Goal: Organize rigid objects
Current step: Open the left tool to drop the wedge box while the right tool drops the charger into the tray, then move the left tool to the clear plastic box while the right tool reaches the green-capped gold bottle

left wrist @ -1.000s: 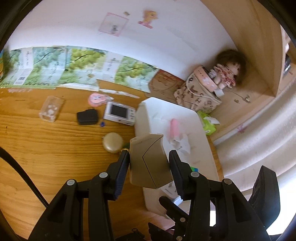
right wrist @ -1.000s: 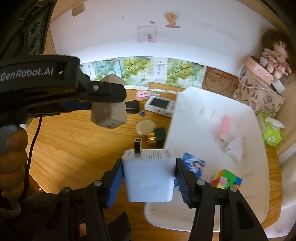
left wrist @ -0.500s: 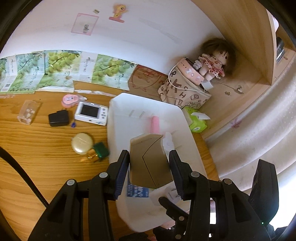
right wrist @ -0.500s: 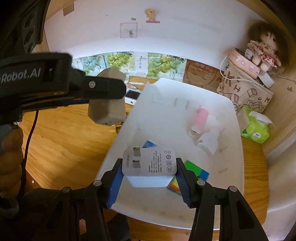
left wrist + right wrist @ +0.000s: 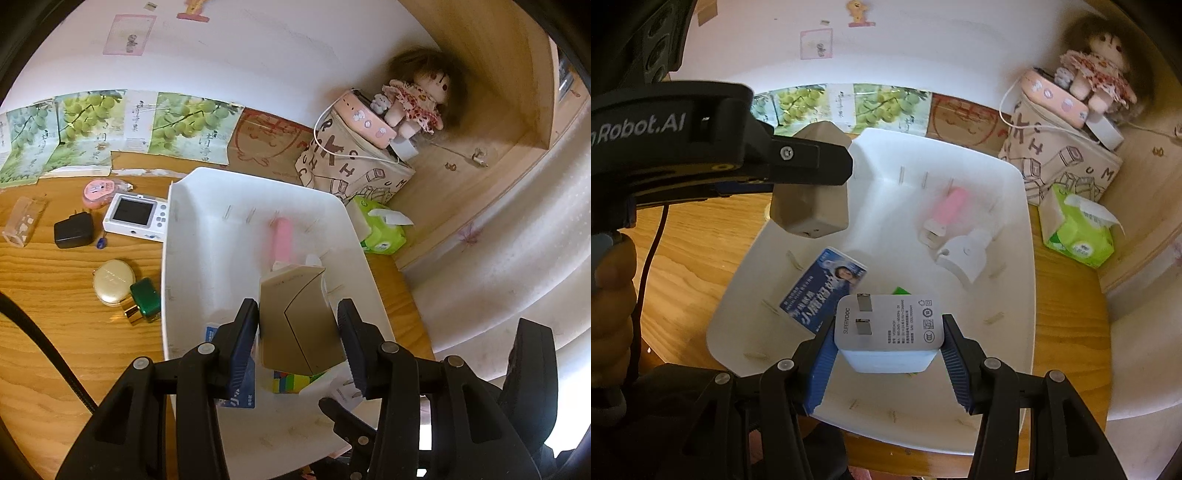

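My right tongs (image 5: 888,354) are clamped on the white charger (image 5: 888,338), flat sides against the pads, prong face turned up toward the camera, and it hangs above the near part of the white tray (image 5: 1015,295). My left tongs (image 5: 297,332) are clamped on the beige adapter (image 5: 297,321), also above the tray; from the right wrist view it hangs clear of the tray floor. Both pieces look like hard plastic blocks, stiff, fairly light but dense, with smooth, slightly slick shells, so I judge the broad parallel faces to be the right place to grip, as I have them, and not the angled facets of the beige one, where the pads could slide. Neither seems fragile, though I would keep the folded prongs off the tray. In the tray lie a blue card (image 5: 823,288), a pink tube (image 5: 947,208), a white plug (image 5: 962,256) and a coloured cube (image 5: 291,382) just under the adapter, so free floor is toward the far left corner. On the wooden surface (image 5: 55,350) to the left remain a black charger (image 5: 74,230), a small white screen device (image 5: 135,218), a gold compact (image 5: 113,282) and a green bottle (image 5: 146,299). Behind are a white wall, a printed bag (image 5: 351,173) with a doll (image 5: 417,99) on it, and a green tissue pack (image 5: 380,230).
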A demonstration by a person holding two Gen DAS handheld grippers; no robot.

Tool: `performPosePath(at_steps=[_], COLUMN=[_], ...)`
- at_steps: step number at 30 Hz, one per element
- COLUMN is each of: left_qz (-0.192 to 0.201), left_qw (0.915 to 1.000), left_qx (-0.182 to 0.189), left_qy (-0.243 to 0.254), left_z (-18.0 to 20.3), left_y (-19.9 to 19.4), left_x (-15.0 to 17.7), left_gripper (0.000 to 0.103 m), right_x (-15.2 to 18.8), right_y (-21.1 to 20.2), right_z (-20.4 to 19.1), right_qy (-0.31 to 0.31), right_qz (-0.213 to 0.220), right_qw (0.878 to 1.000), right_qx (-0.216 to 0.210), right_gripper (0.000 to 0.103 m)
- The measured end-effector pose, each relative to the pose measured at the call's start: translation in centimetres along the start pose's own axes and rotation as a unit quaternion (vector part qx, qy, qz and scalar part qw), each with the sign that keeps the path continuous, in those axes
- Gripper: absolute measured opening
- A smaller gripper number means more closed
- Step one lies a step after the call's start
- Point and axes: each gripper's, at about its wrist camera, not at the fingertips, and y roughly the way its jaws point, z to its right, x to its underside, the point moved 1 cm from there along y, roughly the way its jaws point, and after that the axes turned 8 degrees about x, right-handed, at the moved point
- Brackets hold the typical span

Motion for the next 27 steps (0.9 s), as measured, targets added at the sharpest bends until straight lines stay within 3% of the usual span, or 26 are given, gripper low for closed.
performPosePath(at_steps=[3,7,11,15,27], left_qz=[-0.007,-0.003,0.011,0.011,0.057], left_qw=[1.0,0.9999,0.9998,0.9997,0.9955], left_qx=[-0.005,-0.009,-0.01,-0.017,-0.043], left_qy=[-0.001,-0.007,-0.012,-0.017,-0.061], left_z=[0.1,0.0,-0.3,-0.7,-4.4], left_y=[0.7,0.9,0.4,0.0,-4.3], left_x=[-0.1,0.1,0.4,0.7,1.8], left_gripper=[0.049,0.066,0.076,0.079,0.083], right_x=[0.0,0.3,0.9,1.0,-0.2], right_y=[-0.5,-0.4,-0.4,-0.7,-2.6], right_z=[0.3,0.6,0.7,0.4,-2.8], right_qy=[0.001,0.013,0.023,0.024,0.0], right_qz=[0.016,0.015,0.01,0.013,0.073], right_qw=[1.0,1.0,1.0,1.0,0.997], right_qx=[0.006,0.004,0.003,0.003,0.0], right_gripper=[0.056,0.063,0.066,0.071,0.072])
